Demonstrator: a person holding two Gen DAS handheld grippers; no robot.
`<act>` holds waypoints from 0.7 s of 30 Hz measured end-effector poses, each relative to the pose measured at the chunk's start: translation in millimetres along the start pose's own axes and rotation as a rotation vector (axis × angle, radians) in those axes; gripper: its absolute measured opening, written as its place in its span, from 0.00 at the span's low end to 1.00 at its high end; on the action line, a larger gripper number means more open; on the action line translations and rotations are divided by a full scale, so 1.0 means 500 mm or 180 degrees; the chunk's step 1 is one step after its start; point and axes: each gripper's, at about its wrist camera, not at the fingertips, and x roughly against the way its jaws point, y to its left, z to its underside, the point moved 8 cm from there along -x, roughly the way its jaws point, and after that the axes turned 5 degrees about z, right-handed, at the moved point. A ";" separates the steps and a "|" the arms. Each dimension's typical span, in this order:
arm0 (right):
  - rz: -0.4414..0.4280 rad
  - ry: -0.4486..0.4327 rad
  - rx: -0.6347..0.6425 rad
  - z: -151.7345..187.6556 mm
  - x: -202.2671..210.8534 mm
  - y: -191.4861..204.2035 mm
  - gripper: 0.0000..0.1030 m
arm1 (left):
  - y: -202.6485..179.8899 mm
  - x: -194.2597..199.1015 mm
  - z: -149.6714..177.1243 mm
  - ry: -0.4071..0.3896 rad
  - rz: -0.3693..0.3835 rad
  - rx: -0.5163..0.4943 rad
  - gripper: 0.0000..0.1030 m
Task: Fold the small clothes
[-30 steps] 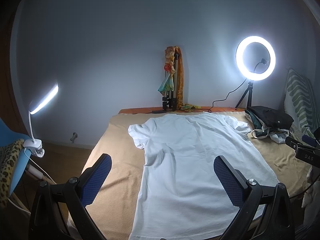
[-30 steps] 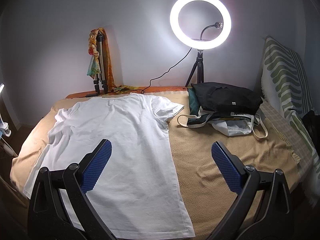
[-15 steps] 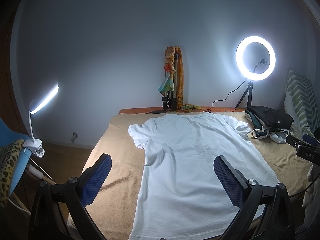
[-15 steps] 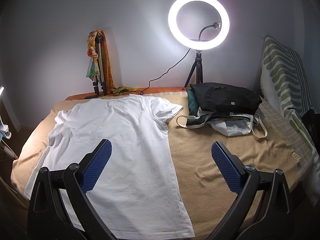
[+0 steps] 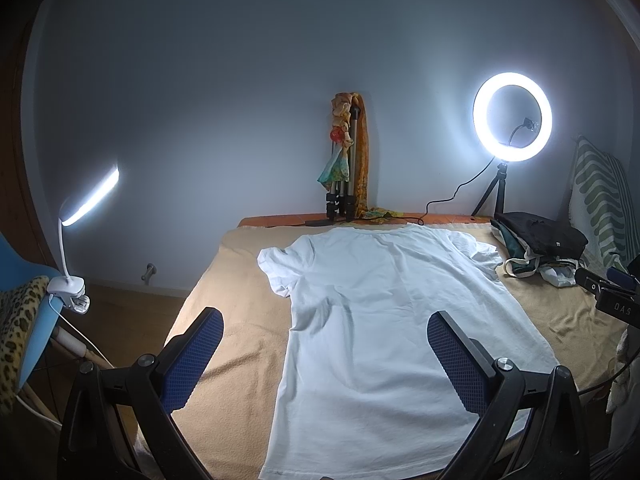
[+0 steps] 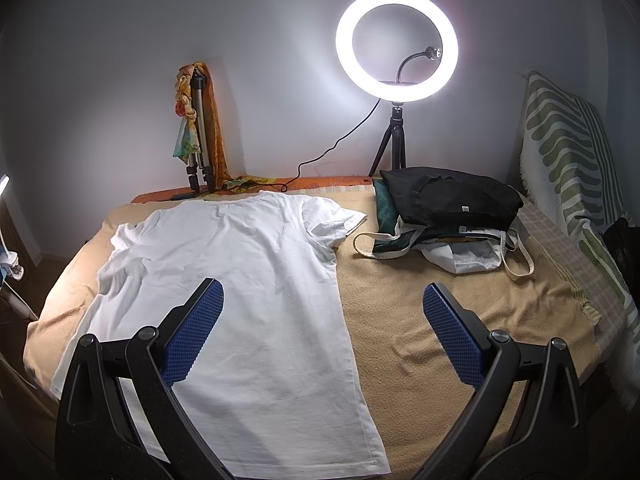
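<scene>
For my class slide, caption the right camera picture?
Open right gripper above a flat white T-shirt on the bed.

Drifted slightly left in the right wrist view: glowing white ring light [image 6: 397, 45] and flat white cotton T-shirt [image 6: 224, 280]; otherwise unchanged.

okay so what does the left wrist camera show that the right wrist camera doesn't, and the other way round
Only the left wrist view shows the blue chair with its leopard-print cloth and the full clip lamp, plus the right gripper's tip. Only the right wrist view shows the tote straps and the checked blanket edge clearly. Both show the white T-shirt lying flat and unfolded on the tan blanket, the ring light, the tripod with scarves, and open jaws.
</scene>
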 end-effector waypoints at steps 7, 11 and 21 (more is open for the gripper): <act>0.0019 -0.0018 0.0009 -0.001 0.001 -0.002 0.99 | 0.000 0.000 -0.001 0.0002 0.0000 0.0002 1.00; 0.0026 -0.0020 -0.0010 0.002 -0.011 -0.012 0.99 | 0.000 0.000 0.000 0.0004 -0.0010 -0.0001 1.00; 0.0039 -0.0033 -0.0029 -0.007 -0.002 0.002 0.99 | 0.011 -0.011 0.010 0.0071 -0.0026 0.0002 1.00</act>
